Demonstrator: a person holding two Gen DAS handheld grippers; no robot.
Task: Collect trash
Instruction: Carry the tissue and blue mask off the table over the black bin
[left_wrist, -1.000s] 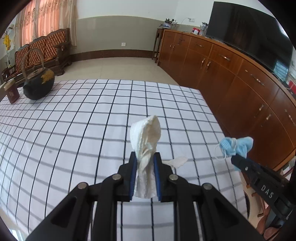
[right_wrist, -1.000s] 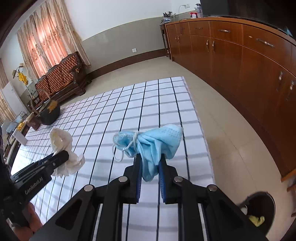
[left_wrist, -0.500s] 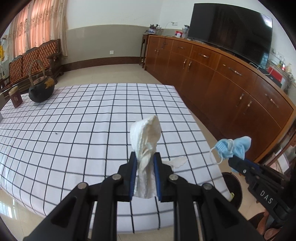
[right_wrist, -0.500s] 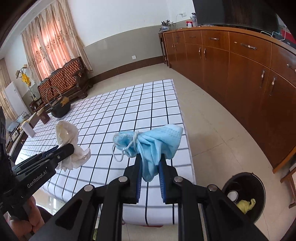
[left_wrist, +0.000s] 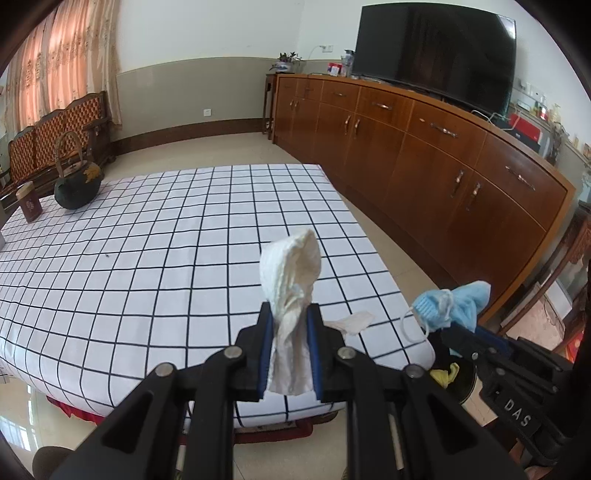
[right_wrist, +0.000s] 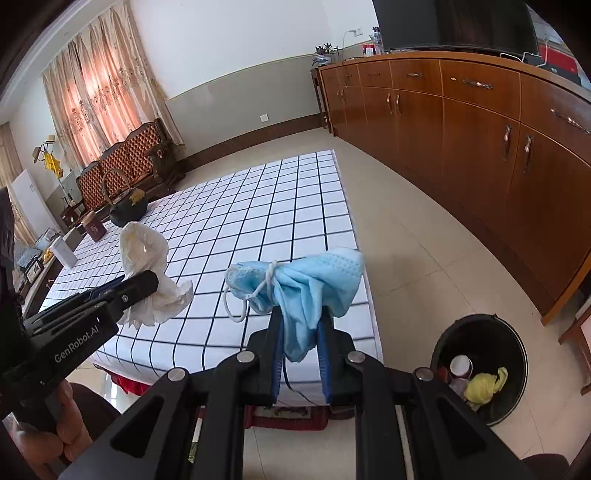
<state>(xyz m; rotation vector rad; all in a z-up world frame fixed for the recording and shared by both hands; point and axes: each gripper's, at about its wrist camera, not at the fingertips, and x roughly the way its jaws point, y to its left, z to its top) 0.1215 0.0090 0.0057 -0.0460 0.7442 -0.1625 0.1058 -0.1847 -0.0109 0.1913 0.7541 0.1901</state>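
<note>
A long wooden sideboard (right_wrist: 480, 155) runs along the wall under a dark television (left_wrist: 436, 51), facing a table draped in a white cloth with a black grid (left_wrist: 166, 258). A dark teapot (left_wrist: 75, 184) with a hoop handle stands at the table's far end. On the tiled floor off the table's near corner sits a black trash bin (right_wrist: 480, 363) holding a yellow wad and a small container. The left gripper (left_wrist: 289, 347), lettered "GenRobot.AI" on its side in the right wrist view, is clenched on a crumpled white tissue (left_wrist: 290, 273) above the table's near edge. The right gripper (right_wrist: 300, 354), marked "DAS" in the left wrist view, is clamped on a knotted blue face mask (right_wrist: 306, 280) above the table's corner, near the bin.
</note>
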